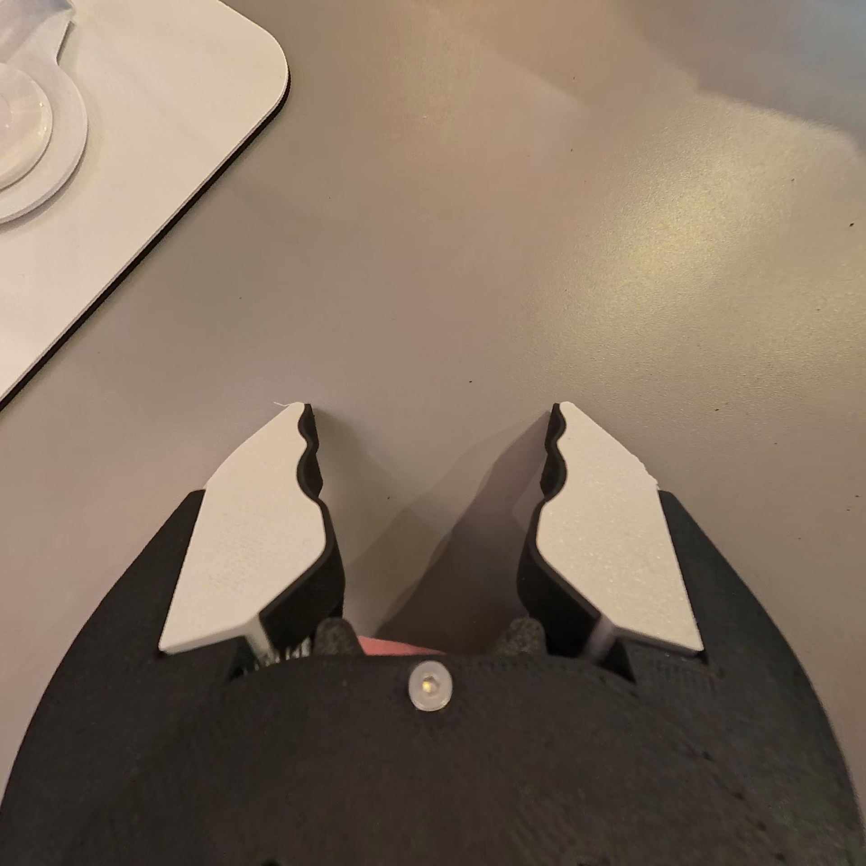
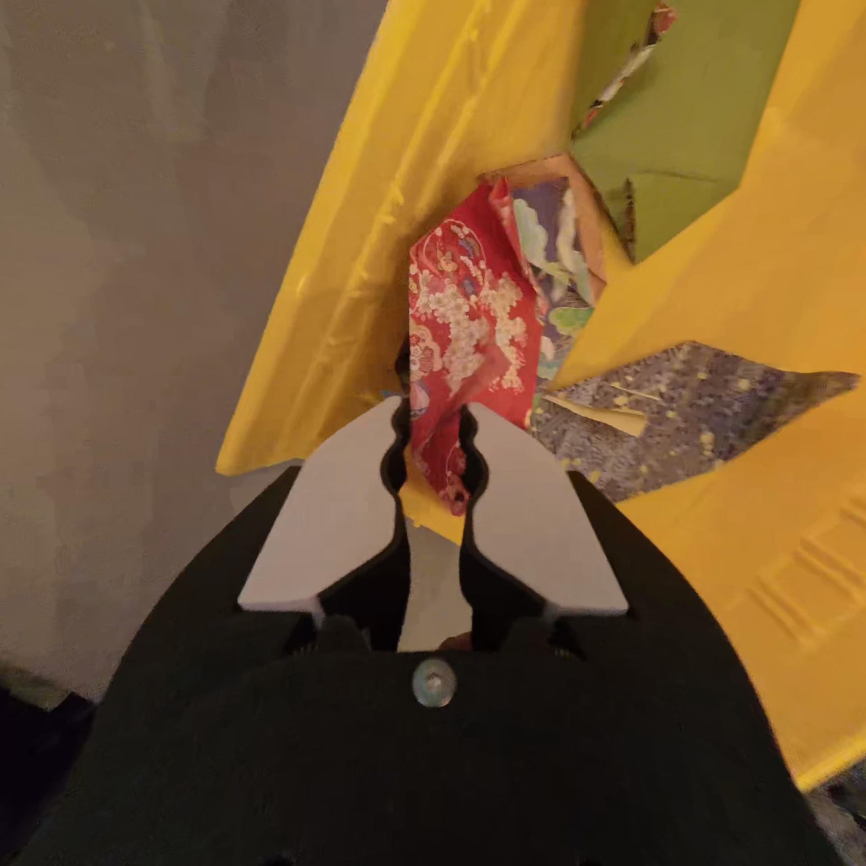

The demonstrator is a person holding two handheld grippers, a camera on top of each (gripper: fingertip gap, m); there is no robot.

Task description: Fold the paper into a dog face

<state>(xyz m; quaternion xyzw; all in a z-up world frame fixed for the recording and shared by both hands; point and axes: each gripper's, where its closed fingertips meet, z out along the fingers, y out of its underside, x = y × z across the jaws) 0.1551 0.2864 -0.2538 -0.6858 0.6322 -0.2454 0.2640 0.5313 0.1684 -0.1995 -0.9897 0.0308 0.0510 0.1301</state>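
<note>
In the right wrist view my right gripper (image 2: 433, 412) is shut on a red paper with a white flower pattern (image 2: 468, 323), pinched at its lower end. The paper stands up out of a yellow plastic bag (image 2: 375, 211). In the left wrist view my left gripper (image 1: 433, 412) is open and empty, low over the bare grey table (image 1: 468, 234). No paper shows in that view.
More patterned papers lie in the bag: a purple one (image 2: 703, 412), a green one (image 2: 693, 117) and a pale blue-green one (image 2: 557, 262). A white mat (image 1: 154, 154) with a clear round plastic piece (image 1: 28, 140) lies at the left gripper's far left. Tip to tip, the grippers are about 40 cm apart.
</note>
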